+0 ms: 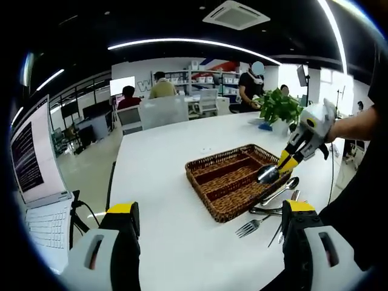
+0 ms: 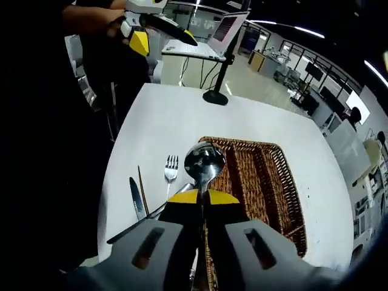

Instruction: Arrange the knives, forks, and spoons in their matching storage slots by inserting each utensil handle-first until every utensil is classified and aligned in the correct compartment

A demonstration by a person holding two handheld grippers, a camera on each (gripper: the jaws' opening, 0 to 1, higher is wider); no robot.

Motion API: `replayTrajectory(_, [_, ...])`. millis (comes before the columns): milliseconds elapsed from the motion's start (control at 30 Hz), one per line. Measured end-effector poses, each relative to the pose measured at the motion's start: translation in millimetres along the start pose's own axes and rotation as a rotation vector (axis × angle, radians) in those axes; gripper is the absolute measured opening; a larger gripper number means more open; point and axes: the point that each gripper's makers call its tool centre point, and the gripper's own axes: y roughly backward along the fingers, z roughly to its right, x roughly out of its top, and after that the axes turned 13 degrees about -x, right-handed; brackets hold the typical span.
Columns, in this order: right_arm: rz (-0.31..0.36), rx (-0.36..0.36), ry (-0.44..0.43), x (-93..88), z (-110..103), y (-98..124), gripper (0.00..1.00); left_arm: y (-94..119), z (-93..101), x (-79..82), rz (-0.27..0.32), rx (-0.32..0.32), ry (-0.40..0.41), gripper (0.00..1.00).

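A brown wicker tray (image 1: 225,195) with long compartments lies on the white table (image 1: 163,182). In the left gripper view, my right gripper (image 1: 285,163) comes in from the right, shut on a steel spoon (image 1: 267,173) held over the tray's near right edge. Another spoon (image 1: 284,187), a fork (image 1: 250,227) and more cutlery lie on the table beside the tray. My left gripper (image 1: 209,218) stands wide open with nothing between its jaws. In the right gripper view, my right gripper (image 2: 202,197) clamps the spoon (image 2: 205,160) bowl-forward beside the tray (image 2: 267,176). A fork (image 2: 171,168) and a knife (image 2: 136,197) lie to the left.
A laptop (image 1: 36,176) on a stand sits at the table's left edge and shows again as the laptop (image 2: 215,36) in the right gripper view. A potted plant (image 1: 280,107) stands at the table's far end. People sit at desks behind. The left gripper (image 2: 145,33) hangs above the table's corner.
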Motion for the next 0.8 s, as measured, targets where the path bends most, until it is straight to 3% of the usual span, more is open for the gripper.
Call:
replayTrajectory(300, [-0.003,-0.008,0.052,28.6,17,30,0.00,-5,7.6,8.5,0.033,-0.020,-0.013,1.00])
replayTrajectory(633, [-0.014,-0.032,0.092,32.0,29,37,0.00,3,-12.1,-1.0,0.036,-0.008,-0.028,1.00])
replayTrajectory(800, [-0.022,-0.024,0.106,31.9,36,36,0.00,-3,-7.4,0.9,0.036,-0.013,-0.027,1.00])
